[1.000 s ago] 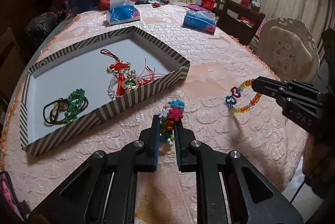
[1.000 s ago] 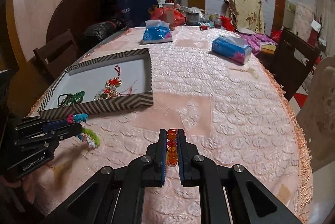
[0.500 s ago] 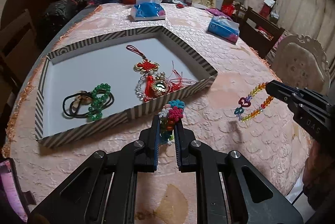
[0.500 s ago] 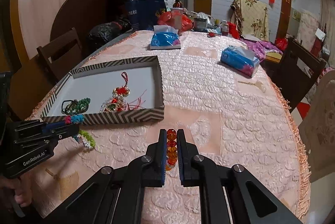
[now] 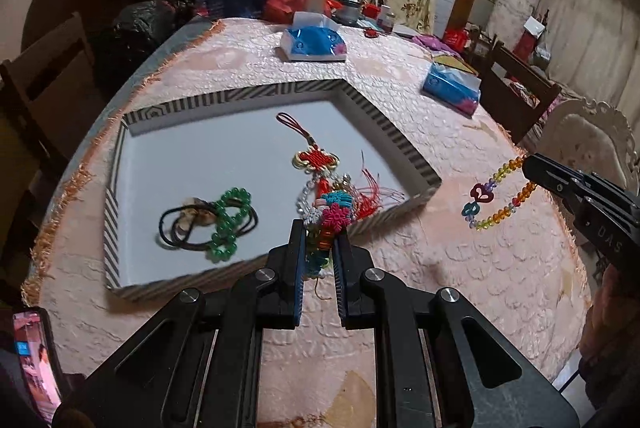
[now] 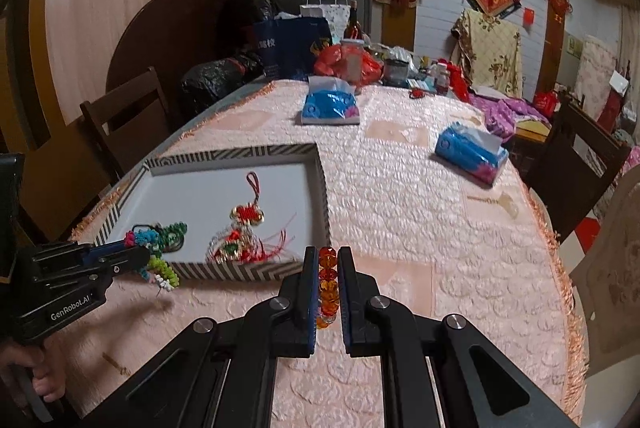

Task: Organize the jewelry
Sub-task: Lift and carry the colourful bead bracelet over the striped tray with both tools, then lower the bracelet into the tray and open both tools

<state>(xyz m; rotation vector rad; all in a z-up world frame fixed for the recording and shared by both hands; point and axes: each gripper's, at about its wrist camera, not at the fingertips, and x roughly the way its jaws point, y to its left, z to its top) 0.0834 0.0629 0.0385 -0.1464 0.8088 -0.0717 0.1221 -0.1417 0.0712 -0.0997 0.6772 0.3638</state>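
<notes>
My left gripper is shut on a multicoloured knotted bracelet, held just above the near rim of the striped tray. In the right wrist view the same left gripper shows at the left with the knotted bracelet dangling from it. My right gripper is shut on an amber beaded bracelet, held over the tablecloth right of the tray. The beaded bracelet hangs from the right gripper in the left wrist view. Inside the tray lie a red Chinese-knot charm, a green bead bracelet and black hair ties.
Two blue tissue packs lie further back on the pink tablecloth. Bags and bottles crowd the far end. Wooden chairs stand at the left and right. A phone shows at the lower left.
Both grippers have risen and moved toward the tray with their bracelets. The left gripper's knotted bracelet has gone from short of the tray's near rim to over it.
</notes>
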